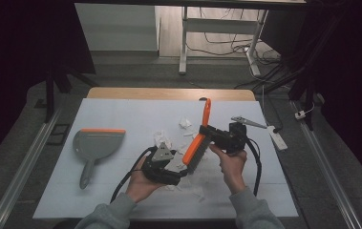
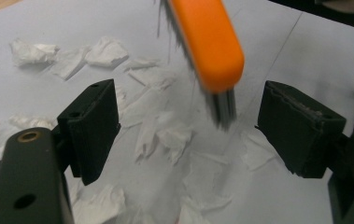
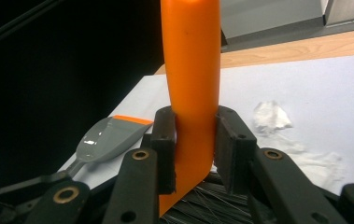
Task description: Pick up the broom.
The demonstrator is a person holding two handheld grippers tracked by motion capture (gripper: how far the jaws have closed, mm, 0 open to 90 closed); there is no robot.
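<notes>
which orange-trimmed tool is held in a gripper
The brush: the right gripper is shut on its orange handle. The dustpan lies untouched on the table's left.

Left gripper agape; right gripper clamped.

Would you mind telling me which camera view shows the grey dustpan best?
The high view: the dustpan lies whole on the white table, handle toward the person. The right gripper view catches it smaller, partly behind the jaws.

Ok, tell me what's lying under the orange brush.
Under the orange brush, torn white paper scraps lie scattered on the white table cover. Its grey bristles hang just above them. Anything directly beneath the brush head is hidden by it.
</notes>
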